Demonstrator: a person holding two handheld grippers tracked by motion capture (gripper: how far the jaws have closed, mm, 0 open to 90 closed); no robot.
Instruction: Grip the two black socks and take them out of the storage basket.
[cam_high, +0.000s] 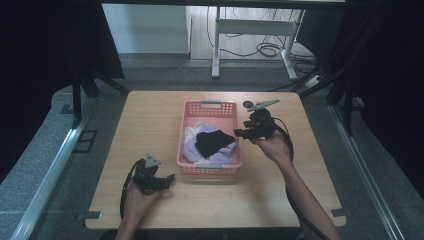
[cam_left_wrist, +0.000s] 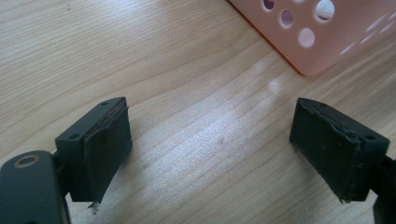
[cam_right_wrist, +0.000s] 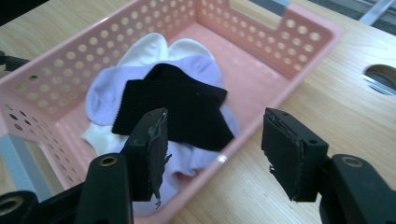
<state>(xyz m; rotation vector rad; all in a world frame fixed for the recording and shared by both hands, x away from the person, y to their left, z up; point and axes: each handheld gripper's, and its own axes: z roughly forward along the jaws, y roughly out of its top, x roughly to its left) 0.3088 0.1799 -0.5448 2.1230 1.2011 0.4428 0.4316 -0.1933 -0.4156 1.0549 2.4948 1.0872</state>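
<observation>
Jaws of the right gripper (cam_right_wrist: 212, 154) stand apart with nothing between them, low in the right gripper view, poised at the near rim of the pink basket (cam_right_wrist: 299, 32). A black sock (cam_right_wrist: 182, 109) lies on top of lilac and white socks (cam_right_wrist: 105, 93) inside it, left of centre. In the high view this gripper (cam_high: 240, 132) sits right of the basket (cam_high: 210, 106). At lower left, the left gripper (cam_high: 170, 179) rests on the wooden table (cam_high: 150, 115), jaws wide and empty.
</observation>
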